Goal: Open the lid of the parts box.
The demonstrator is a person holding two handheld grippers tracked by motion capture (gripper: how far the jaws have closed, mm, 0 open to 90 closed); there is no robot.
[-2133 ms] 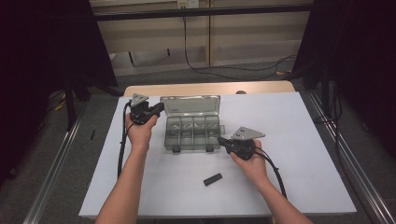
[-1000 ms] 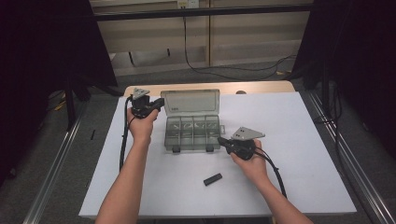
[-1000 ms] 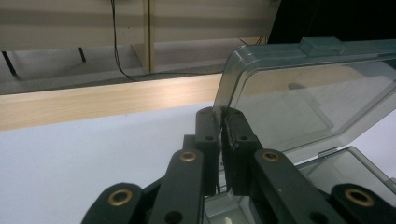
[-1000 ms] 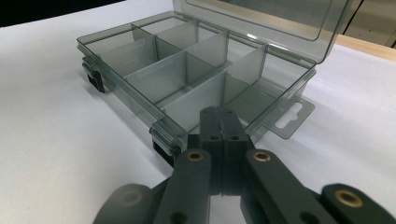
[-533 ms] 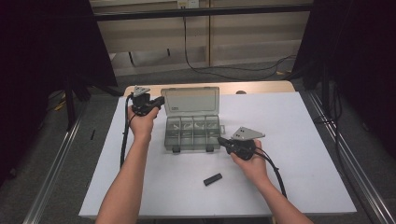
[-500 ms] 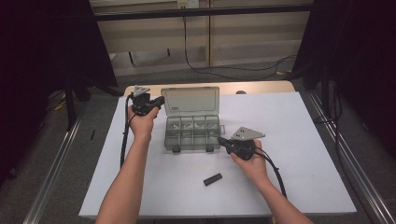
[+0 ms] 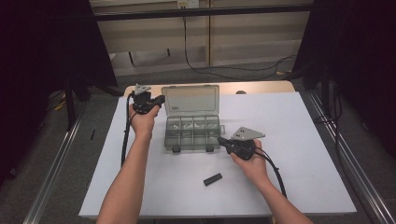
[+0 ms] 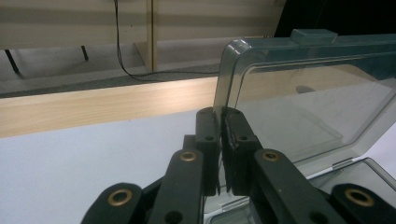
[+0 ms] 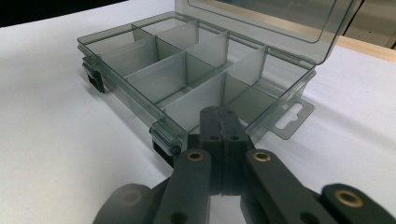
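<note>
Smoke-grey compartment box [image 7: 192,132] near middle of white table [image 7: 299,140], toward far side, lid [image 7: 190,99] up and leaning back toward far edge.

Left tongs [image 8: 220,140] clamped on lid's left edge, jaws pinched either side of thin plastic wall. Judged: holds lid upright so it cannot drop shut; grip low on side edge leaves tray mouth unobstructed.

Right tongs [image 9: 219,122] pressed together, tips against near right front rim of tray, just beside right latch [image 9: 161,144]. Nothing seen between jaws. Judged: braces base against table so box does not slide or tip while lid is held at hinge limit.

Box appearance: translucent dark-tinted plastic; tray split by one long divider and cross dividers into two rows of cells. All visible cells empty. Two black latches on front wall, left latch [image 9: 94,77] and right one both hanging undone. Flat hang tab [image 9: 290,116] with slot projecting from right end. Raised catch block on lid's top edge seen in left gripper view.

Small black oblong piece [image 7: 212,179] lying loose on table, nearer person than box, well apart from both tongs. Identity not clear.
</note>
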